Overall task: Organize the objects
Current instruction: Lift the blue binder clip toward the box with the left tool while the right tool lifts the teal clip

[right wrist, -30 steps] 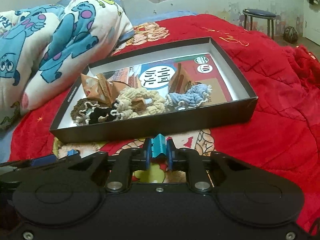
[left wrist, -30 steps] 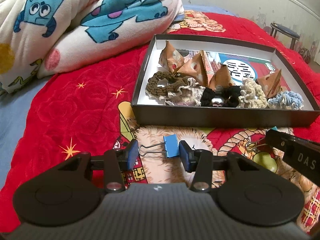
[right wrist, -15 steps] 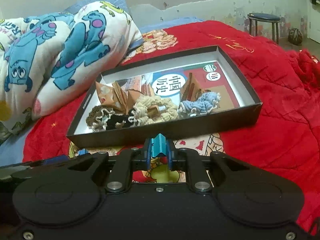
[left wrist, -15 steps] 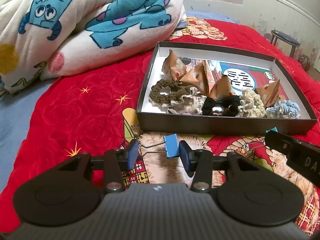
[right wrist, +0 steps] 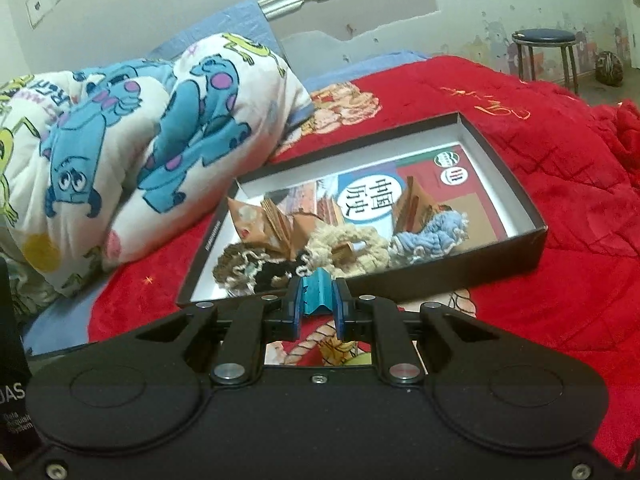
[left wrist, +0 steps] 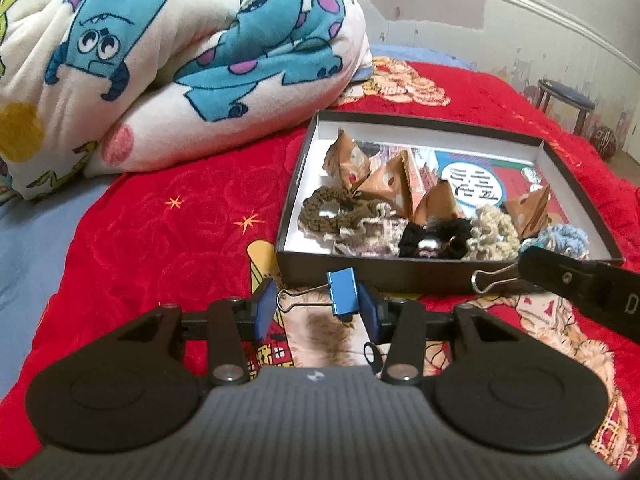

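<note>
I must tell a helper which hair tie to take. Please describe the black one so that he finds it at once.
On the red bedspread lies a shallow black cardboard box. Along its near wall sits a row of crocheted hair ties; the black crocheted hair tie is the only black one, between a beige-white and a cream neighbour.

Box rt half bare, room to pass; near-left packed w/ scrunchies, packets; quilt blocks left.

Left claw half-spread; right claw clamped tight.
</note>
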The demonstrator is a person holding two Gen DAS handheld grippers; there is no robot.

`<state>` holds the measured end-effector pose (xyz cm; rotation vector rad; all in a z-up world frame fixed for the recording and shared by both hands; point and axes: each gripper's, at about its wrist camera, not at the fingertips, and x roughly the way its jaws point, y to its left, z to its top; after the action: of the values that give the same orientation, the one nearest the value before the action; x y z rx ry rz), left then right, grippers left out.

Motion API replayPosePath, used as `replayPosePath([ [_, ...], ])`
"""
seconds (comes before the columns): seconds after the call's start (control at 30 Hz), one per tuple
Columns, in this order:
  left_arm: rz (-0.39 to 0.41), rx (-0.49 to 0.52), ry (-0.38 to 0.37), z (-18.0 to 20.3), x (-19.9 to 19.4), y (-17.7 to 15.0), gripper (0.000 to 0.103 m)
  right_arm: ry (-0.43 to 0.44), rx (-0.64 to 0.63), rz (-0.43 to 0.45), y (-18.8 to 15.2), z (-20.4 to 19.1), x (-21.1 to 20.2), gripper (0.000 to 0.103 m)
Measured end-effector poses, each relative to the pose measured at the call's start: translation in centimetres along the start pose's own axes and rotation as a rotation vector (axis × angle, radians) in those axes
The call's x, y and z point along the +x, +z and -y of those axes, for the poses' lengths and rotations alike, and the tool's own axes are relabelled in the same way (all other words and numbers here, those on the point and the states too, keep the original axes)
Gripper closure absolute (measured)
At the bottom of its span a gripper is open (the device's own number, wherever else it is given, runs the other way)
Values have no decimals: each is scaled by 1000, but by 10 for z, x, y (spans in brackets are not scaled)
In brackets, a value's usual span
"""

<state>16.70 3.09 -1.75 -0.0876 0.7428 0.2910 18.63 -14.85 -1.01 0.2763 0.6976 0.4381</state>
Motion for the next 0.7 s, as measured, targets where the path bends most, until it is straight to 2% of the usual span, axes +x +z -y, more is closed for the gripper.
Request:
replayPosePath([
  [0.3,61,3,-24,-1,-12,4,54,51,4,12,7,-6,1,88],
  [0.7,133,2,-40,-3,-25,10,54,102,16,74,24,-8,-12,88],
])
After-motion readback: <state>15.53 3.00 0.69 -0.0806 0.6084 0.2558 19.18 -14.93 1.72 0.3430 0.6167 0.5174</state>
